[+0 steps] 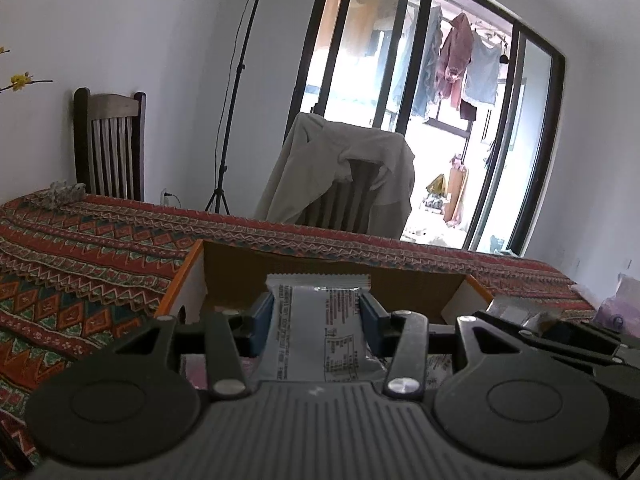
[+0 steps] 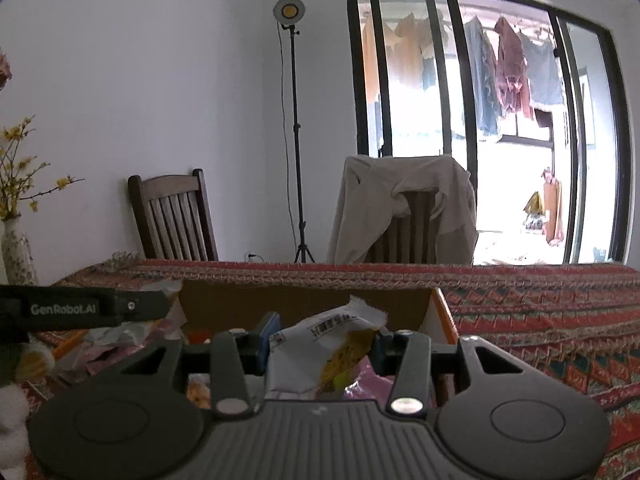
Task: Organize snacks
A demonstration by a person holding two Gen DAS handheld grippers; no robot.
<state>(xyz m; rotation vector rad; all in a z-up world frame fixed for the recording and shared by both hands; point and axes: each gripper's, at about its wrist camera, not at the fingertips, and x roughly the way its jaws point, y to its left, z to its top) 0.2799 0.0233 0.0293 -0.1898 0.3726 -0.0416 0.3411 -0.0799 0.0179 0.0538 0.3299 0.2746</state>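
Observation:
My left gripper (image 1: pixel 318 312) is shut on a silvery white snack packet (image 1: pixel 320 332) that stands upright between the blue pads, over an open cardboard box (image 1: pixel 240 260) with orange outer walls. The right gripper (image 2: pixel 324 340) is shut on a crumpled white and yellow snack packet (image 2: pixel 316 344), held above the same box (image 2: pixel 440 320). More packets lie inside the box beneath both grippers, mostly hidden. The left gripper's black body (image 2: pixel 80 308) shows at the left edge of the right wrist view. The right gripper's body (image 1: pixel 560 332) shows at the right of the left wrist view.
The box sits on a table under a red patterned cloth (image 1: pixel 80 264). Loose snack packets (image 2: pixel 120 344) lie left of the box, and a purple packet (image 1: pixel 616 304) lies to the right. Beyond the table stand two chairs, one draped with a jacket (image 2: pixel 400 208), and a light stand (image 2: pixel 296 140). A vase of yellow flowers (image 2: pixel 16 252) stands far left.

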